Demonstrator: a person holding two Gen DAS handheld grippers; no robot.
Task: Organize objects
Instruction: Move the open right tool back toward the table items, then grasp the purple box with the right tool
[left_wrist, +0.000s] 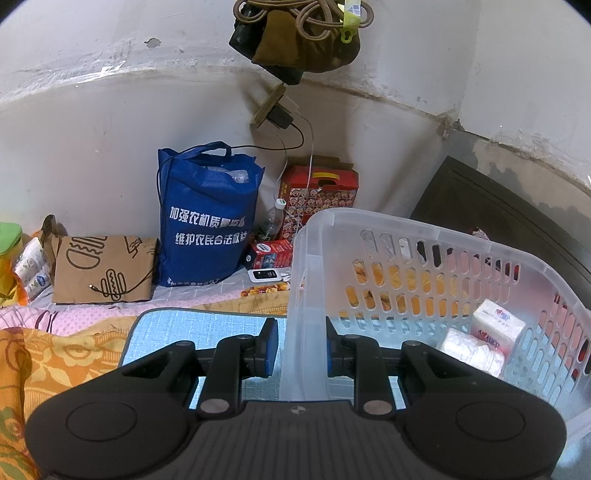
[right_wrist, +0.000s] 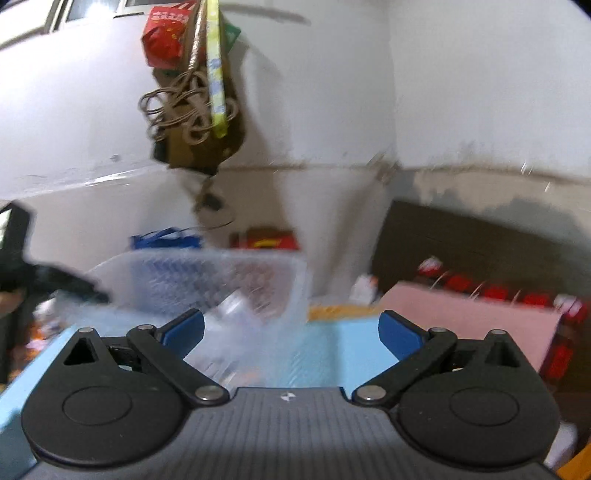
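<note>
While your left gripper (left_wrist: 301, 347) looked forward, its blue-padded fingers (left_wrist: 269, 347) stood on either side of the near corner wall of the translucent plastic basket (left_wrist: 391, 232); the right pad met the plastic, a thin gap showed at the left pad, so you could not tell whether the clamp was complete. That basket was a rounded, slotted tub with a smooth thick rim, tilted toward the camera over a pale blue woven mat (left_wrist: 207, 325). Two soft white tissue packs (left_wrist: 484, 339) lay in its far right corner, one leaning on the other, against the perforated wall. Beyond the mat, a blue non-woven tote bag (left_wrist: 208, 218) with white characters stood upright against the scuffed plaster wall, a flat brown paper bag (left_wrist: 99, 269) lay to its left, and a red printed carton (left_wrist: 319, 195) stood to its right with a clear bottle (left_wrist: 273, 219) before it. An orange floral blanket (left_wrist: 55, 365) bunched at the left edge. From the right wrist, the picture was smeared with motion. Your right gripper (right_wrist: 291, 332) was spread wide, grasping nothing, its blue pads well apart above the same blue mat (right_wrist: 332, 354). The basket (right_wrist: 199, 280) showed ahead and left as a blurred, pale lattice. A flat pink slab (right_wrist: 472, 325) lay to the right, and a tangle of tan cord (right_wrist: 184, 110) hung on the wall above.
</note>
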